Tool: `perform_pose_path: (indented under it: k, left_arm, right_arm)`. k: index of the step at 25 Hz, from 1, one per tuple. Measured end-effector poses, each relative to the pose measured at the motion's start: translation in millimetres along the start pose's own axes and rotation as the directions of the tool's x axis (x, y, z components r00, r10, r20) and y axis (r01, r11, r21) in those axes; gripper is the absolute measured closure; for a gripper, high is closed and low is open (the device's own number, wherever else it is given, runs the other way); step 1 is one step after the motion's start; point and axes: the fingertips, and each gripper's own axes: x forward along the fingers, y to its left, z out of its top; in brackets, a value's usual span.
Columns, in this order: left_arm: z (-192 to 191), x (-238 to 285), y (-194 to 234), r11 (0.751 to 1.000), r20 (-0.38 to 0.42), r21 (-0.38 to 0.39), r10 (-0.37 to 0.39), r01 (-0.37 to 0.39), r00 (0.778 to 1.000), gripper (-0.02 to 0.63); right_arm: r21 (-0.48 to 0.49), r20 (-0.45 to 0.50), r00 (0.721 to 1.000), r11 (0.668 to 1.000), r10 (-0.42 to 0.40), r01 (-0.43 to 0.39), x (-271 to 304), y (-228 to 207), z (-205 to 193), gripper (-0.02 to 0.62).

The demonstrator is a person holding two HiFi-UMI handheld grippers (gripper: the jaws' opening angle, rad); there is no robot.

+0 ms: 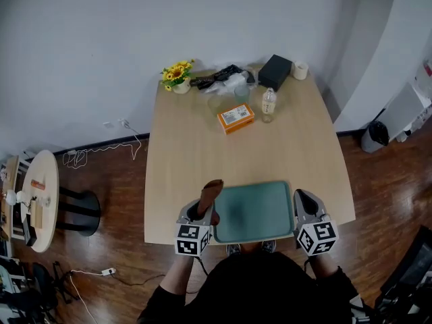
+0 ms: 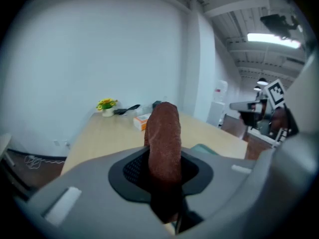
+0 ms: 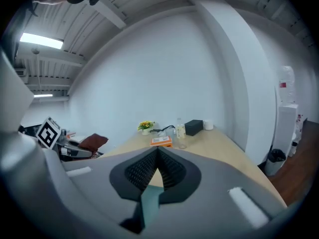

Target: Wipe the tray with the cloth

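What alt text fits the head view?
From above, the left tongs grip a brown cloth at the left edge of a teal tray on a wooden table; the right tongs clamp its right edge. Flowers, an orange box and a bottle stand farther back.

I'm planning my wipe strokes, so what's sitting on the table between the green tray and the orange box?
Nothing. The head view shows only bare light wooden tabletop between the teal rectangular tray and the flat orange box.

Open tabletop [image 1: 189, 154] runs from the tray [image 1: 260, 211] toward the back edge, where an orange box [image 1: 235, 118], bottle [image 1: 268, 103], flowers [image 1: 177, 74] and black box [image 1: 275, 71] crowd together.
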Motion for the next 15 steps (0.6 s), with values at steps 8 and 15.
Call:
perform_pose_path:
  k: [8,15]
  left_arm:
    - [-125.6,9.5,125.8,0.943,-0.248,-0.196,0.219,-0.270,0.944,0.526]
    - [-194.4,21.2,134.8,0.871,-0.404,-0.316,0.235,-0.376,0.884,0.387]
  right_arm:
    - [0.006,-0.003,0.998,0.998,-0.056,0.056,-6.2,-16.1,0.9,0.595]
    - [-0.005,0.005,0.998,0.998,-0.063,0.063,-1.3,-13.3,3.2,0.594]
